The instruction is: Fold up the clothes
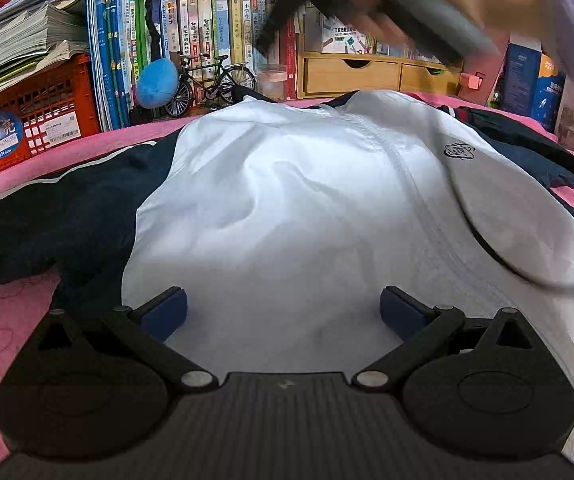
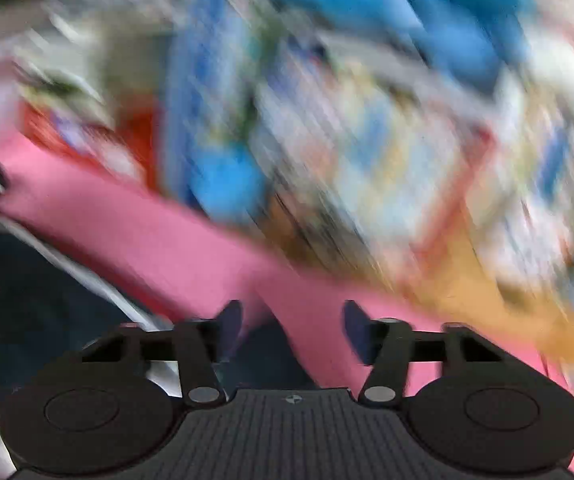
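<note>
Fingers (image 1: 401, 311) spread over jacket (image 1: 287, 200)

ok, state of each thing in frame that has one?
jacket: spread flat on the pink cloth, zipped, unfolded
left gripper: open, over the hem, holding nothing
right gripper: open, empty, view motion-blurred
wooden drawers: shut
red crate: stacked with papers

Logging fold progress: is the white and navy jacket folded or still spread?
Mostly spread: the jacket lies front up, left navy sleeve out flat; right side partly folded over.
</note>
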